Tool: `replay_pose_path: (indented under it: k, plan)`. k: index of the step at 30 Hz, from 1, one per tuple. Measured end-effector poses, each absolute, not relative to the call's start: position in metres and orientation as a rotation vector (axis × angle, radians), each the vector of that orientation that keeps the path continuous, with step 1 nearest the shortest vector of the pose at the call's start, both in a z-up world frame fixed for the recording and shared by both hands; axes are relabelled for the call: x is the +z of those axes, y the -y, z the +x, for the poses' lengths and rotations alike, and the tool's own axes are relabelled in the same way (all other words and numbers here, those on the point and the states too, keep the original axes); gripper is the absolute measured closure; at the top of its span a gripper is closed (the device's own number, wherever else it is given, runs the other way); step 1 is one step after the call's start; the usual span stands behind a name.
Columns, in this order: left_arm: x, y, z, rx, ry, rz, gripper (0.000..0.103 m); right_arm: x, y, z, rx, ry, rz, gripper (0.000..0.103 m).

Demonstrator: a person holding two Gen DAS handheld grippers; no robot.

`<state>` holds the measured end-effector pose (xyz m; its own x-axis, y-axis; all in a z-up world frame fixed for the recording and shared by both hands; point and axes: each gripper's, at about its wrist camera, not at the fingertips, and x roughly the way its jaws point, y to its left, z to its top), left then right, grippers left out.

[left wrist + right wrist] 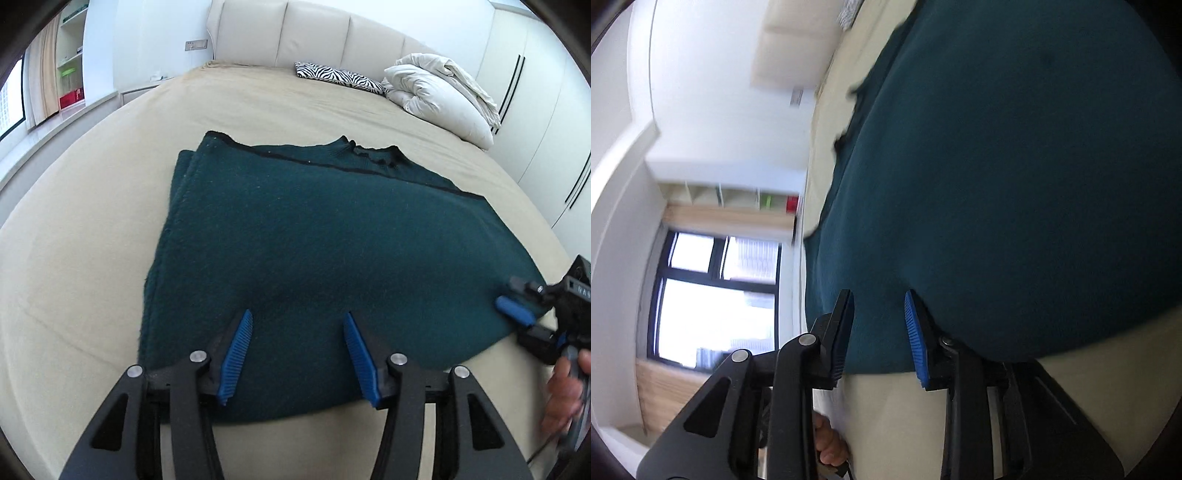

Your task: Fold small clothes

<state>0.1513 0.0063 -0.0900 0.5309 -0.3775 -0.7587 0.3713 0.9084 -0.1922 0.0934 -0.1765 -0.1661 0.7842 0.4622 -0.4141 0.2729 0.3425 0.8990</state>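
Note:
A dark green knitted sweater (314, 251) lies folded flat on the beige bed (74, 258), collar toward the headboard. My left gripper (297, 319) is open and hovers just over the sweater's near edge, holding nothing. My right gripper (517, 317) shows at the far right of the left wrist view, at the sweater's right corner. In the right wrist view, turned on its side, the right gripper (879, 302) is open with its jaws either side of the sweater (1015, 184) edge, not closed on it.
A white rolled duvet (439, 92) and a zebra-print pillow (340, 77) lie at the head of the bed. White wardrobes (543, 110) stand on the right. Shelves (70, 62) and a window are on the left. Beige sheet surrounds the sweater.

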Motion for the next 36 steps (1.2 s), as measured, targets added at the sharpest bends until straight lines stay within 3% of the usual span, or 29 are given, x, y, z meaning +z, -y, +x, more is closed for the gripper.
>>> replay_pose_path:
  k: [8,12,13,18,23,25,30,35,36]
  plan:
    - [-0.071,-0.038,0.127,-0.371,-0.884,-0.021,0.048,-0.123,0.261,-0.005,-0.189,-0.536,1.104,0.073]
    - [-0.051,-0.012,0.118,-0.463,-0.85,-0.013,0.042,-0.094,0.21,0.03,-0.062,-0.551,1.006,0.049]
    - [-0.052,-0.004,0.118,-0.458,-0.846,0.012,0.041,-0.089,0.189,0.048,0.01,-0.567,0.987,0.048]
    - [-0.085,0.01,0.146,-0.352,-0.973,0.047,0.038,-0.101,0.115,0.128,0.234,-0.685,0.968,0.047]
    - [-0.088,0.013,0.149,-0.358,-0.964,0.077,0.037,-0.137,0.123,0.149,0.126,-0.782,1.0,0.047]
    - [-0.089,0.012,0.149,-0.361,-0.966,0.067,0.038,-0.145,0.14,0.141,0.119,-0.748,1.043,0.052]
    - [-0.091,0.012,0.148,-0.356,-0.961,0.075,0.037,-0.134,0.199,0.081,-0.078,-0.648,1.042,0.05]
    - [-0.092,0.014,0.147,-0.348,-0.958,0.079,0.035,-0.074,0.205,0.024,-0.354,-0.487,0.716,0.048]
    - [-0.092,0.015,0.147,-0.345,-0.957,0.083,0.035,-0.061,0.202,0.025,-0.391,-0.44,0.632,0.039]
